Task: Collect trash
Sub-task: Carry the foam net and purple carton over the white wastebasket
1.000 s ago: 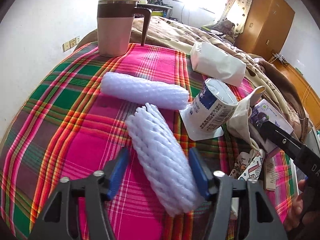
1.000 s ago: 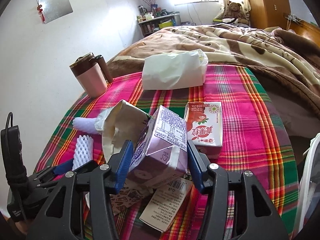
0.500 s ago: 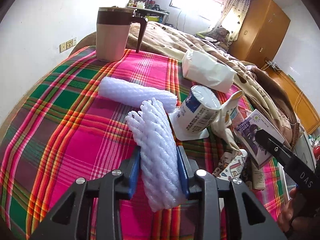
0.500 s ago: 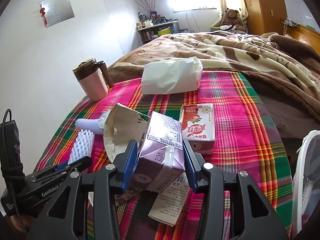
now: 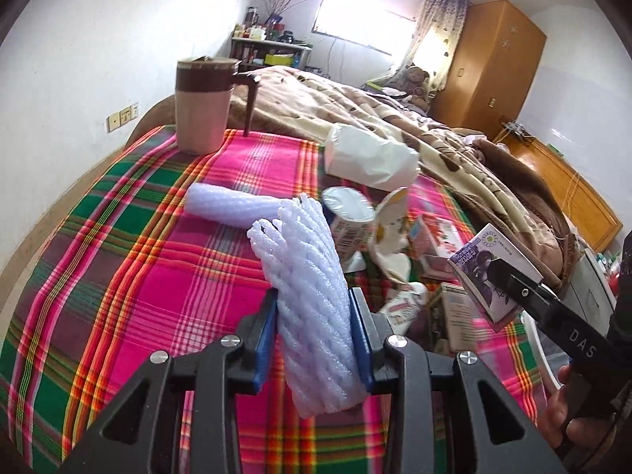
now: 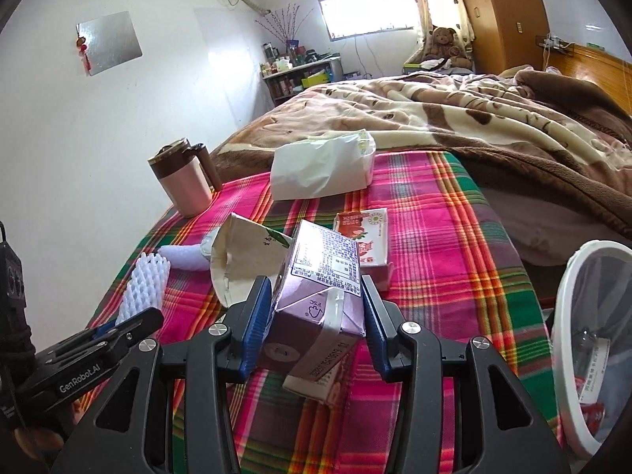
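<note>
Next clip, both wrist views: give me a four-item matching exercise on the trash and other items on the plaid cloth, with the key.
Things:
1. white foam net sleeve
2. purple drink carton
3. brown-lidded mug
4. red drink carton

States:
A. lying flat on the plaid cloth, untouched
B. clamped between the jaws of the right gripper
C. standing upright near the wall
D. clamped between the jaws of the left gripper

Pairs: 1-D, 2-B, 3-C, 4-A

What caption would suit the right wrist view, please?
Right gripper clamps a purple drink carton above the plaid cloth.
</note>
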`<state>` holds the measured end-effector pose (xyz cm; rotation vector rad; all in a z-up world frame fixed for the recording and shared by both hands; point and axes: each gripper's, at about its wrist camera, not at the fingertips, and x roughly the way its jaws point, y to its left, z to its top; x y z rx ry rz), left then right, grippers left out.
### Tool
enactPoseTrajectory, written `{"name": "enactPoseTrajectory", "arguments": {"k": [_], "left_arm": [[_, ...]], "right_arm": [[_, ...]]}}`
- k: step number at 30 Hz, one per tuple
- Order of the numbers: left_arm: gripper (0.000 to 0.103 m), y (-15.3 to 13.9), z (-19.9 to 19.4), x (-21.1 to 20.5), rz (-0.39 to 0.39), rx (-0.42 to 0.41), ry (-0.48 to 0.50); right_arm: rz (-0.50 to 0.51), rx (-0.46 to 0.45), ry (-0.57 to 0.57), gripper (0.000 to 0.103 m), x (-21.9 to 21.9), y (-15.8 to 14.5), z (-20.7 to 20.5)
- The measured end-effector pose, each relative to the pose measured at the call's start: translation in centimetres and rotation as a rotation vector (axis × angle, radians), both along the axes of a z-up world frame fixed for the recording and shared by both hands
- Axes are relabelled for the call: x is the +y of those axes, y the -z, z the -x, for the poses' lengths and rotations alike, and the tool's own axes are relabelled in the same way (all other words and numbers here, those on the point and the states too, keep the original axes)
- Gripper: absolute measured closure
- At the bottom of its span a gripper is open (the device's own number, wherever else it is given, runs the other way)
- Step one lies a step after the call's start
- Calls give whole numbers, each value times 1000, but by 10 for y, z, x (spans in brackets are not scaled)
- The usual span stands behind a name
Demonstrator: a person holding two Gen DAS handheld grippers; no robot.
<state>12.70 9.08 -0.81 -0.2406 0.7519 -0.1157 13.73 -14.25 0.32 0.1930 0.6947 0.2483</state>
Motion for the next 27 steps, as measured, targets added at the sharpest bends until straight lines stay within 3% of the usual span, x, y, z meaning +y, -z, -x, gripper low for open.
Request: {"name": "enactPoseTrajectory", "arguments": {"k": [13,27], "left_arm": [[67,-29,24,-52,-1,-82,125],[67,-43,37,-126,-8,-126,291]], "right_arm": [[-8,-76,99,57,-48,-22,36],[2,-101,228,57,-99,-26,59]]}}
